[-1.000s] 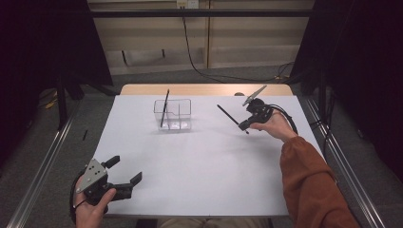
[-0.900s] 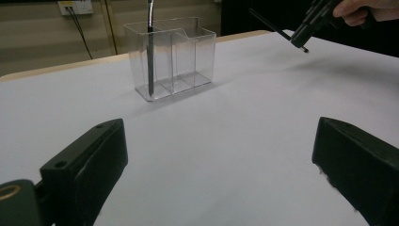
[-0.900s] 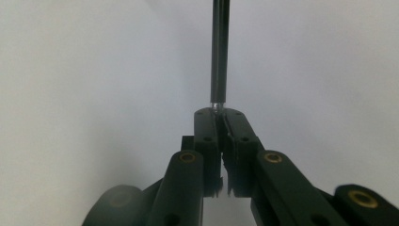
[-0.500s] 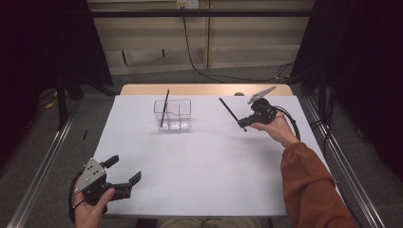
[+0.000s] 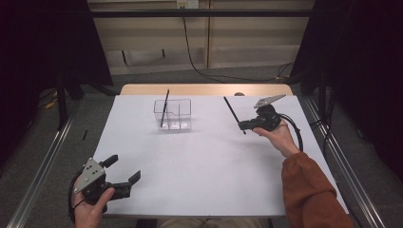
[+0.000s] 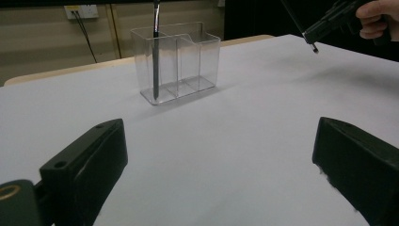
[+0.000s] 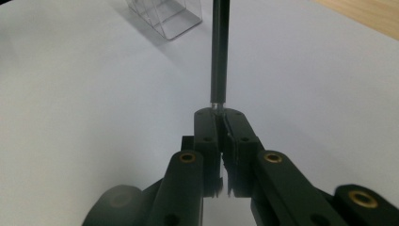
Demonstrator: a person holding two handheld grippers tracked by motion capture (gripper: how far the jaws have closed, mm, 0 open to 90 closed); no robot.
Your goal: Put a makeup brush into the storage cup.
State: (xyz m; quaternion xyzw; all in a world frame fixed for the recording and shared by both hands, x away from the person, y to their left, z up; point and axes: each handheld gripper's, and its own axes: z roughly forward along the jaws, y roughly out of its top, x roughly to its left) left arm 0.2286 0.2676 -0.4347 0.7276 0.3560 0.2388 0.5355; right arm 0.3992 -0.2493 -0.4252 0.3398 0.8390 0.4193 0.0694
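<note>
**Pen in your right jaws, holder to the left**

Your right gripper (image 5: 243,126) pinches a black pen (image 5: 232,111), its long axis slanting up and far-left. The clear holder (image 5: 173,114), already housing one pen (image 5: 164,108), stands left of it. Your left gripper (image 5: 124,172) waits near-left over the counter (image 5: 204,171), jaws spread, farther off.

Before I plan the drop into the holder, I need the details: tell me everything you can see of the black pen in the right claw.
The black pen is a slim, straight, dark stick, seemingly plastic, with a thin silvery ring near the clamped end. The right claw is shut on that lower end, and nothing else touches it. It is held above the white table, tilted up and away, right of the clear holder; its tip pokes out just below the claw.
</note>
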